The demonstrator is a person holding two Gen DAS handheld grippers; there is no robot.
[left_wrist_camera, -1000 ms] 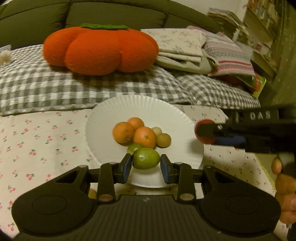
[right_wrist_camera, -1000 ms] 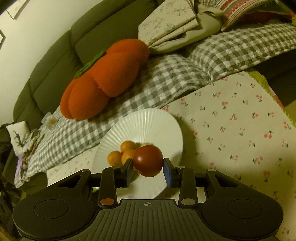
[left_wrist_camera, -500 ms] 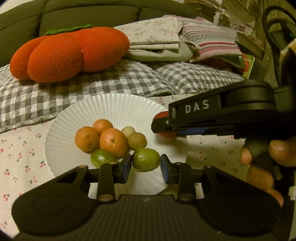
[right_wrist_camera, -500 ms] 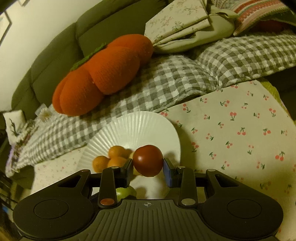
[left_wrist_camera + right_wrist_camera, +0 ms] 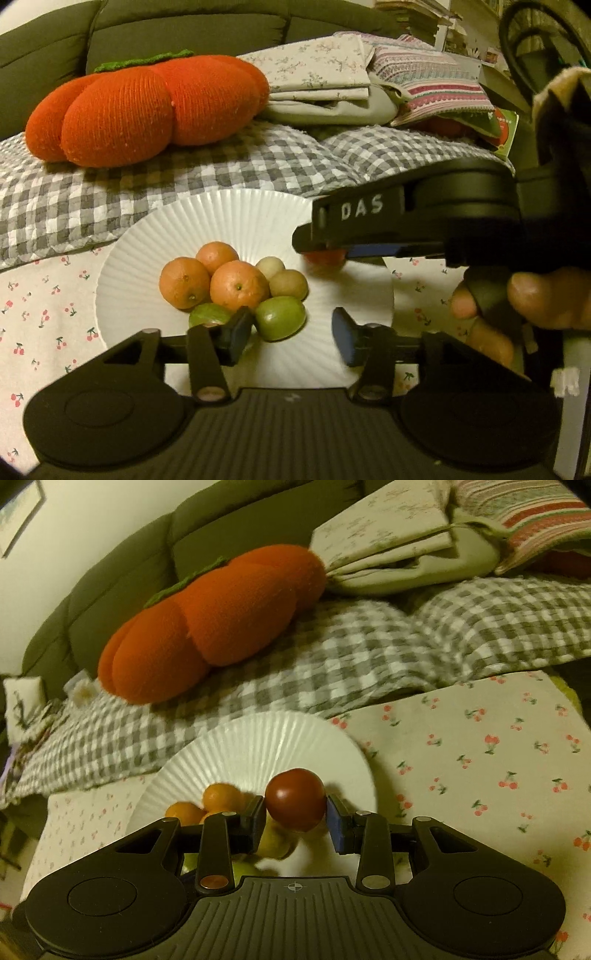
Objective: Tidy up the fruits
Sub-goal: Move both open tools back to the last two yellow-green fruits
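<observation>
My left gripper [image 5: 291, 334] stands open around the green fruit [image 5: 280, 318] at the plate's [image 5: 155, 236] near edge; my right gripper [image 5: 295, 821] grips the tomato [image 5: 295, 799] above the plate.

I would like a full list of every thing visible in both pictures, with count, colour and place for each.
plate: one, white, ribbed, on the cherry-print cloth
mandarins: three, orange, grouped on the plate
green fruits: two, green, at the plate's near side
small round fruits: two, pale brown, right of the mandarins
tomato: one, dark red, over the plate
pumpkin cushion: one, orange, on the checked blanket
checked blanket: one, grey and white, behind the plate
folded fabrics: several, pale floral and striped, right of the cushion
sofa: one, dark green, behind
left gripper: black, open beside a green fruit
right gripper: black, holding the tomato
</observation>
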